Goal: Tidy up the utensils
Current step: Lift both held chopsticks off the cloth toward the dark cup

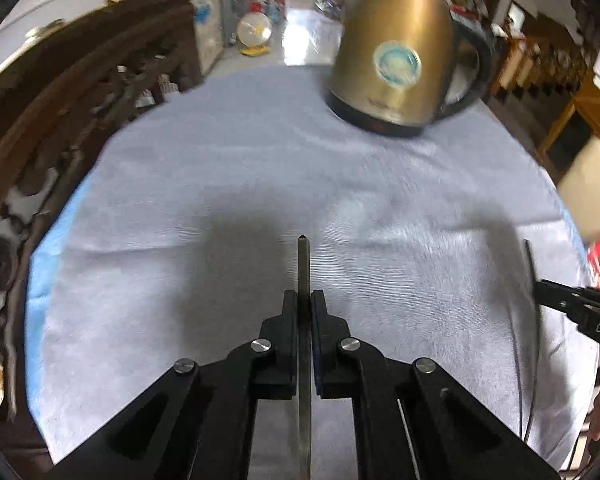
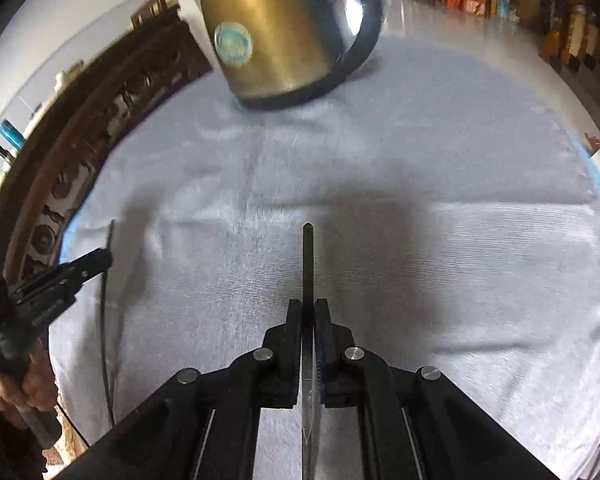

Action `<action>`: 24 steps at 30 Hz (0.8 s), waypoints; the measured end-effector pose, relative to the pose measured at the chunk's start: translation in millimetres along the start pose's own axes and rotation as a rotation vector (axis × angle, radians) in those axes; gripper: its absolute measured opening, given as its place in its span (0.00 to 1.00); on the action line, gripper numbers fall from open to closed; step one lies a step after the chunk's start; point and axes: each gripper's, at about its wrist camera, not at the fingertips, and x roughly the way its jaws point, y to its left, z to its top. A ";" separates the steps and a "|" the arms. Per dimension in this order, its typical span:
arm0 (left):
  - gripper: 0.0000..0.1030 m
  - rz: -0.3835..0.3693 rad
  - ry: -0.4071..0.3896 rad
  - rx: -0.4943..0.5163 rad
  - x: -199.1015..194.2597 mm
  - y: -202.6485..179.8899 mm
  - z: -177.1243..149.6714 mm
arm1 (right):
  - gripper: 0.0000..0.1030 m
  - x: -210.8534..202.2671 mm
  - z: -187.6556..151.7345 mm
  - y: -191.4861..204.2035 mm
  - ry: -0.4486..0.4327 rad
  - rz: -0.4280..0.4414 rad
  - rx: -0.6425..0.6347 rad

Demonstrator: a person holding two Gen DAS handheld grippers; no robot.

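While each flat metal utensil is pinched edge-on by only a narrow strip of pad, a slip or twist can be expected if either is swung or tilted quickly. The left hand-held gripper (image 1: 304, 300) is clenched on one slim utensil (image 1: 303, 264), and the right hand-held gripper (image 2: 308, 308) is clenched on another (image 2: 307, 260); both are held above the cloth, tips pointing toward the brass-coloured electric kettle (image 1: 396, 60), which could be struck on a forward sweep. The table (image 1: 220, 184) is covered with a pale grey, faintly creased cloth over blue, and dark carved wooden furniture (image 1: 80, 92) and a cluttered room are seen beyond.
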 end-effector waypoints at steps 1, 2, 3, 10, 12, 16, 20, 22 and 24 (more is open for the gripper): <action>0.06 0.010 -0.023 -0.011 -11.9 5.7 -3.4 | 0.07 -8.8 0.0 -8.2 -0.021 0.001 0.008; 0.06 0.013 -0.040 -0.020 -21.4 9.7 -6.8 | 0.07 -14.2 -0.4 -12.7 -0.041 0.005 0.017; 0.06 0.015 -0.065 -0.030 -34.4 14.3 -11.9 | 0.07 -26.6 -7.6 -18.6 -0.073 0.010 0.034; 0.05 0.023 -0.212 -0.062 -103.0 13.8 -40.3 | 0.07 -86.5 -43.9 -37.2 -0.242 -0.008 0.090; 0.05 0.017 -0.250 -0.072 -122.3 12.6 -50.9 | 0.07 -107.4 -59.3 -40.2 -0.294 -0.011 0.095; 0.05 0.013 -0.319 -0.081 -153.4 4.6 -74.0 | 0.07 -138.4 -90.8 -37.3 -0.381 0.002 0.114; 0.05 -0.010 -0.363 -0.103 -181.2 2.3 -95.1 | 0.07 -166.8 -118.6 -35.4 -0.451 0.018 0.128; 0.05 -0.008 -0.384 -0.106 -193.6 -0.4 -105.4 | 0.07 -176.6 -128.4 -32.8 -0.481 0.025 0.132; 0.05 -0.009 -0.403 -0.104 -206.1 -4.0 -115.0 | 0.07 -188.7 -140.6 -30.9 -0.510 0.039 0.135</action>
